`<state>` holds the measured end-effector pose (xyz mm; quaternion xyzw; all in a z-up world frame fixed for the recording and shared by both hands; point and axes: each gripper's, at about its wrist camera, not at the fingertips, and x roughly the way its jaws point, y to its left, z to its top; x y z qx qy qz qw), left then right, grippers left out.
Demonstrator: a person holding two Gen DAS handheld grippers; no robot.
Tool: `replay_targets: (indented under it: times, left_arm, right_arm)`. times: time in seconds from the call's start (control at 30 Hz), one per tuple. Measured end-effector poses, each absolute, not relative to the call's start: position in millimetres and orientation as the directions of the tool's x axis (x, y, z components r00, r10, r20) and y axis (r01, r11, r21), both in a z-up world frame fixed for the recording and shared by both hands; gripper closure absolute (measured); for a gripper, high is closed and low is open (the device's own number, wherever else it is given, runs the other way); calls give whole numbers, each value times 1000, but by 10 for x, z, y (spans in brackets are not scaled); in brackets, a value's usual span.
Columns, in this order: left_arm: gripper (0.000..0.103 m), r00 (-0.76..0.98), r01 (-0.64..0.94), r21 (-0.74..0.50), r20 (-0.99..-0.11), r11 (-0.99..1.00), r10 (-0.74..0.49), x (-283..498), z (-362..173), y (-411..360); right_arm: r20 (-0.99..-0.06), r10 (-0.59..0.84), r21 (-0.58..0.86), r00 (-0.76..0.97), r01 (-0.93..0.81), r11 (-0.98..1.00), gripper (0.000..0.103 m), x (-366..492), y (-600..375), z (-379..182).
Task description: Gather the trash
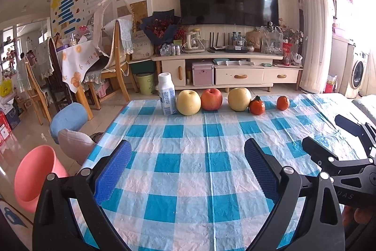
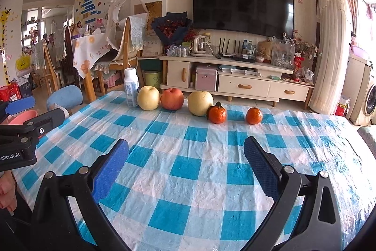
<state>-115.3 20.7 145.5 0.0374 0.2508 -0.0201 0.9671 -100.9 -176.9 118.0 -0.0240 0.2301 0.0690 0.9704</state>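
Nothing is picked up yet. The bottle (image 1: 166, 95) stands at the far left of a row of fruit on the table (image 1: 188, 168), touching a yellow apple (image 1: 188, 102). It is probably the only trash here, though I cannot tell if it is empty. The left gripper (image 1: 188, 171) and right gripper (image 2: 185, 171) both hover near the front edge, fingers wide apart, holding nothing. A pink bin (image 1: 35, 178) waits on the floor to the left.

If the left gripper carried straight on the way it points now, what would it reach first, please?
Probably the red apple, or the yellow pear beside it; the left gripper hangs open over bare tablecloth. Depth is uncertain.
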Motion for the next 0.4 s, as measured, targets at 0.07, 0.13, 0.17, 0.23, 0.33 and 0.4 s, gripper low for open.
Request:
replay_targets:
  times: [0.07, 0.13, 0.17, 0.23, 0.33, 0.4]
  left_arm:
    - [7, 868, 57, 68, -496, 996, -16, -1072, 1398, 213]
    - [7, 852, 54, 96, -523, 994, 4, -918, 1277, 203]
    - [7, 841, 54, 97, -540, 994, 7, -822, 1198, 209]
    - [7, 815, 45, 88, -580, 995, 15, -639, 1029, 225]
    - [7, 754, 60, 72, -657, 996, 2, -357, 719, 192]
    - [7, 715, 68, 65, -700, 996, -3, -198, 515, 161]
  right_arm:
    - [-473, 133, -9, 871, -155, 988, 4, -959, -1760, 1128]
    - [-500, 140, 9, 855, -156, 988, 4, -894, -1776, 1063]
    - [-517, 145, 22, 844, -156, 987, 4, -854, -1792, 1026]
    - [-561, 155, 55, 813, -150, 987, 4, -749, -1821, 918]
    - [-636, 138, 62, 759, -128, 990, 4, -575, -1827, 696]
    - [-684, 106, 36, 721, -112, 993, 4, -461, -1810, 537]
